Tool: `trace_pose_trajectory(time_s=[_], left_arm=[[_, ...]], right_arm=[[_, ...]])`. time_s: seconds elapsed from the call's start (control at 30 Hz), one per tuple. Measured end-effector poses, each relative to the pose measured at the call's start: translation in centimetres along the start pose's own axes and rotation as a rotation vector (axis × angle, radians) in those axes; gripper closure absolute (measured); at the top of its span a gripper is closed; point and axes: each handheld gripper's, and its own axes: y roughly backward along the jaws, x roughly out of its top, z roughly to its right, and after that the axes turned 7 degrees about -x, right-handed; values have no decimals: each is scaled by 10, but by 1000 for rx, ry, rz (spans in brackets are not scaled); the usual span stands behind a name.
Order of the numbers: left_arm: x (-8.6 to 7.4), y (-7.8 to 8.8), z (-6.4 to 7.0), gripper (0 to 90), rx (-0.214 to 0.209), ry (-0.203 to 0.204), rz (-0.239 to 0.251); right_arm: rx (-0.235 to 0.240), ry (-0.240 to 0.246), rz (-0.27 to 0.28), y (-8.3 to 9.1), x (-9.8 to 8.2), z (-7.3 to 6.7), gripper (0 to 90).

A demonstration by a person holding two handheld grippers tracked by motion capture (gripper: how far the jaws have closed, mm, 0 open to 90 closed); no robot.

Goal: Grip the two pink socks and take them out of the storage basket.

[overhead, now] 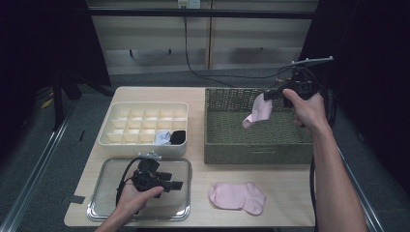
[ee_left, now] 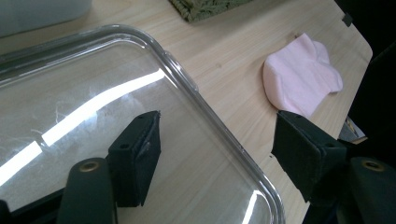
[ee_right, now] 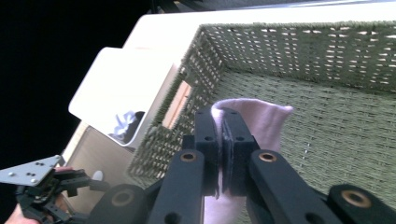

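My right gripper (overhead: 271,94) (ee_right: 223,154) is shut on a pink sock (overhead: 258,111) (ee_right: 254,120), which hangs above the inside of the green woven basket (overhead: 227,145) (ee_right: 299,56). A second pink sock (overhead: 238,197) (ee_left: 301,75) lies flat on the wooden table near the front edge. Over the clear tray (overhead: 105,207) (ee_left: 187,79) at the front left, my left gripper (overhead: 175,185) (ee_left: 217,149) is open, its jaws wide apart with nothing between them.
A white divided organiser (overhead: 116,140) (ee_right: 112,88) stands at the back left, with a light blue item (overhead: 163,137) and a black item (overhead: 178,137) in its front right cells. The table edge runs close behind the flat sock. A black cable hangs at the back wall.
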Motion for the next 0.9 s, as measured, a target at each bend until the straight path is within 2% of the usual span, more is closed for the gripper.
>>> trace_pose_trajectory(time_s=[0.27, 0.63, 0.9], left_arm=[[10, -2, 6, 343, -17, -13, 15], [26, -5, 11, 355, -27, -34, 19], [38, -7, 13, 379, -31, -40, 38]], right_arm=[[21, 13, 30, 16, 0, -8, 868], [54, 0, 22, 22, -4, -19, 867], [61, 40, 29, 28, -11, -31, 860]])
